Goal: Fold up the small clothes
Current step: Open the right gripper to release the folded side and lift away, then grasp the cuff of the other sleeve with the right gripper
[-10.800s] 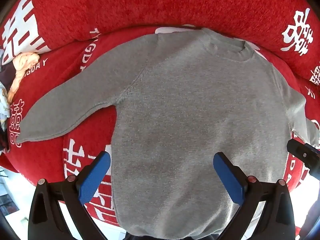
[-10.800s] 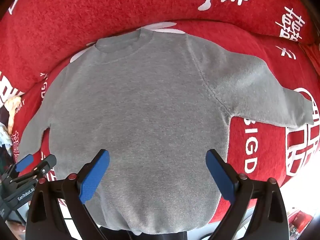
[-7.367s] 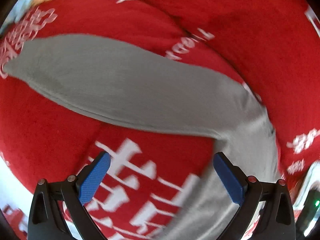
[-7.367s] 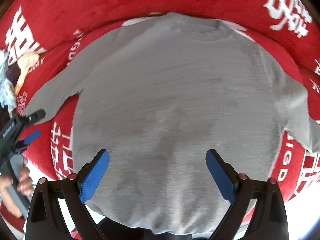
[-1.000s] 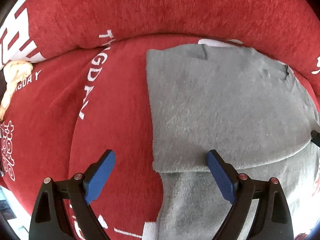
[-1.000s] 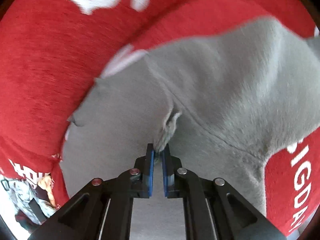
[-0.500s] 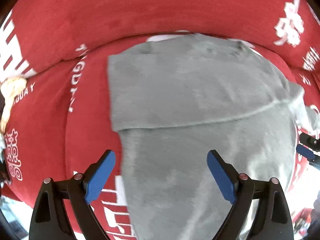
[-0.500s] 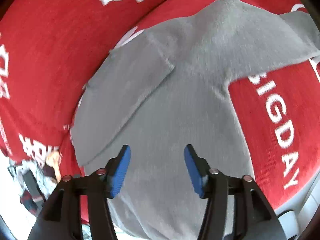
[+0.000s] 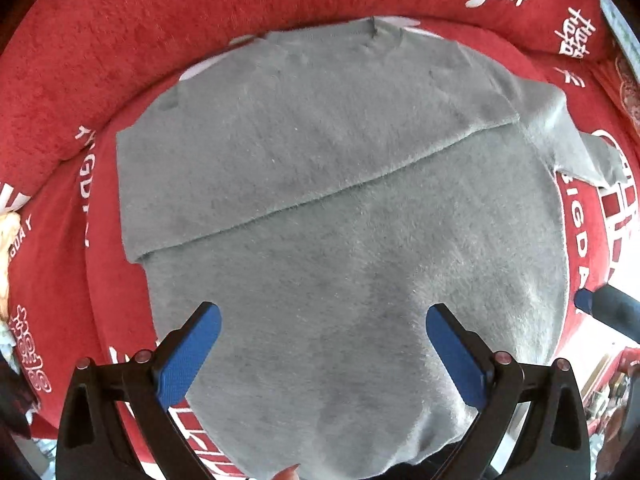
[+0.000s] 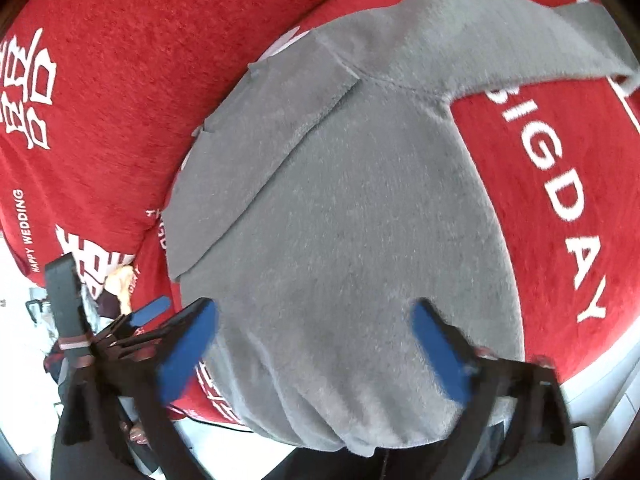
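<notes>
The grey sweater (image 9: 352,248) is laid flat on the red cushion (image 9: 160,20) printed with white lettering, its neckline toward the backrest and its hem toward the near edge. One sleeve, spread out to the side ten seconds earlier, is now folded across the chest, its lower edge seen as a slanting line over the body; the other sleeve (image 10: 520,40) is still extended onto the red fabric beside the white letters. A second ago a pinch of grey cloth near the folded sleeve was clamped between the fingers of the right gripper (image 10: 316,344); that cloth has since been let go, and the jaws are opening, spread wide above the lower body of the sweater with nothing pressed between them. The left gripper (image 9: 320,344) is likewise opening to its widest, nothing being held, and is seen above the middle of the garment rather than over its folded edge as before.
</notes>
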Action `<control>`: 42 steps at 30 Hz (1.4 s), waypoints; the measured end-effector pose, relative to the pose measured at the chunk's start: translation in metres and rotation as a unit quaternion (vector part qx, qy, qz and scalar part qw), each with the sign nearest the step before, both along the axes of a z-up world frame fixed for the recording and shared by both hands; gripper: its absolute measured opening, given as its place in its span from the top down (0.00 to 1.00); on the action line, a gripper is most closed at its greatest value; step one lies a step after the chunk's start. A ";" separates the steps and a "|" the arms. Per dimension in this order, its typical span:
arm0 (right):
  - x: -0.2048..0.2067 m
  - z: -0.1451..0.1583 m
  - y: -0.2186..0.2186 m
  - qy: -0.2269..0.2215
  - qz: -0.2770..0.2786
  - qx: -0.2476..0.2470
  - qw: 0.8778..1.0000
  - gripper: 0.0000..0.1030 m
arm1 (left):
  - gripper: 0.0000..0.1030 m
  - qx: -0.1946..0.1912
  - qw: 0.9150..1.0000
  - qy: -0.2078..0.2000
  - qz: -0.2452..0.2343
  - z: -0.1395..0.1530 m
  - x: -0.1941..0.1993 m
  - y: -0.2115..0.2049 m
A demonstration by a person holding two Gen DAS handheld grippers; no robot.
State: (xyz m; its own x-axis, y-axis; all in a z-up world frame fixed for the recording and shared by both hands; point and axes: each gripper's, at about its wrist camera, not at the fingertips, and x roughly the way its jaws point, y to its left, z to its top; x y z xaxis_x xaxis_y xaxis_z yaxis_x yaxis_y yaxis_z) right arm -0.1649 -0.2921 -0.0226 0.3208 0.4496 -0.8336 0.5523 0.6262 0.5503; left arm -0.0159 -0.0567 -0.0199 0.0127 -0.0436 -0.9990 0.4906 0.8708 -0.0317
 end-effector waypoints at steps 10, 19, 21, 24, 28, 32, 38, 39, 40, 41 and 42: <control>-0.012 0.003 -0.015 -0.027 0.000 -0.001 1.000 0.00 | 0.00 0.012 1.000 0.028 -0.007 -0.012 -0.010 -0.015; -0.015 -0.007 -0.039 -0.012 -0.012 0.019 1.000 0.00 | 0.00 0.023 0.999 0.035 0.007 -0.018 -0.022 -0.027; -0.017 -0.012 -0.045 -0.007 -0.021 0.025 0.999 0.00 | 0.00 0.022 0.999 0.033 0.008 -0.017 -0.026 -0.033; -0.020 -0.018 -0.056 -0.002 -0.031 0.027 0.999 0.00 | 0.00 0.016 0.999 0.032 0.011 -0.013 -0.029 -0.043; -0.025 -0.022 -0.071 0.003 -0.045 0.028 0.999 0.00 | 0.00 0.009 1.000 0.026 0.005 -0.008 -0.035 -0.063; -0.029 -0.026 -0.085 0.005 -0.057 0.027 0.998 0.00 | 0.00 0.002 1.000 0.021 -0.003 -0.003 -0.038 -0.079; -0.041 -0.036 -0.115 0.010 -0.096 0.038 0.995 0.00 | 0.00 -0.007 1.000 0.022 -0.008 -0.001 -0.046 -0.104; -0.043 -0.038 -0.121 0.011 -0.103 0.039 0.994 0.00 | 0.00 -0.008 1.000 0.022 -0.008 -0.001 -0.047 -0.107; -0.045 -0.039 -0.126 0.010 -0.108 0.039 0.993 0.00 | 0.00 -0.009 1.000 0.021 -0.009 -0.001 -0.048 -0.111; -0.048 -0.040 -0.134 0.010 -0.118 0.038 0.992 0.00 | 0.00 -0.010 1.000 0.021 -0.010 -0.001 -0.049 -0.116; -0.050 -0.041 -0.140 0.010 -0.124 0.038 0.991 0.00 | 0.00 -0.010 1.000 0.020 -0.012 -0.002 -0.047 -0.118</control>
State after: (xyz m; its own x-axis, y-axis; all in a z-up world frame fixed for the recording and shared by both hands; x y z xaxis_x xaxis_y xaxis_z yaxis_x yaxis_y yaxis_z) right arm -0.2152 -0.4317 -0.0634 0.4138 0.4212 -0.8071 0.6949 0.4265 0.5789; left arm -0.0630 -0.1749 -0.0217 -0.0276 -0.0637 -0.9976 0.5087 0.8582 -0.0689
